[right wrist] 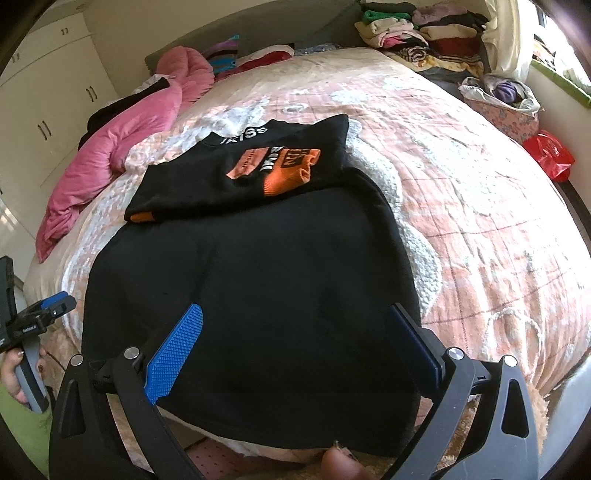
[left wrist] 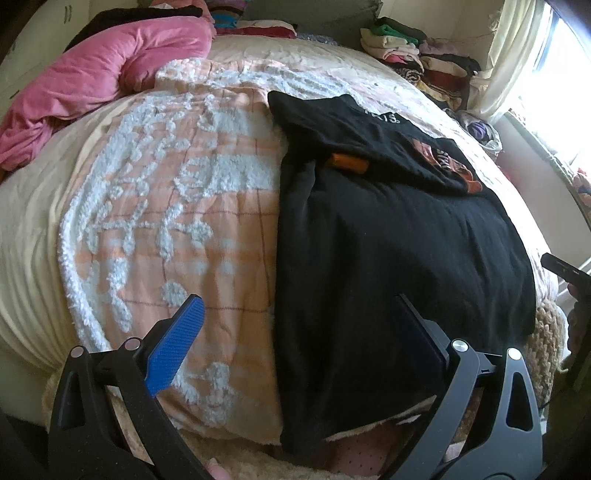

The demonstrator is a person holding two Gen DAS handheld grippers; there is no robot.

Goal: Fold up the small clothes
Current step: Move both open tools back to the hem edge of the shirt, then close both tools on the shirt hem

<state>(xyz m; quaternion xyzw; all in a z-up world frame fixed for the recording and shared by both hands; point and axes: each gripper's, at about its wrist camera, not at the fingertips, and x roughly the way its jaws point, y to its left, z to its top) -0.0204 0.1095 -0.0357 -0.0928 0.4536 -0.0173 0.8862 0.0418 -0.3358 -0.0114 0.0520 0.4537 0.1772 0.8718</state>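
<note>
A black garment with an orange print (left wrist: 388, 240) lies on the bed, its top part folded down over the body; it also shows in the right wrist view (right wrist: 258, 277). My left gripper (left wrist: 299, 306) is open and empty above the garment's near left edge, its blue pad (left wrist: 173, 347) over the bedspread. My right gripper (right wrist: 295, 314) is open and empty above the garment's near hem. The left gripper also shows at the left edge of the right wrist view (right wrist: 55, 306).
The bed carries a peach and white bedspread (left wrist: 177, 206). A pink duvet (left wrist: 92, 74) lies at the far left. Stacks of folded clothes (right wrist: 424, 29) sit at the far right corner. A basket (right wrist: 506, 107) and red bag (right wrist: 550, 155) stand right of the bed. White wardrobes (right wrist: 48, 92) stand left.
</note>
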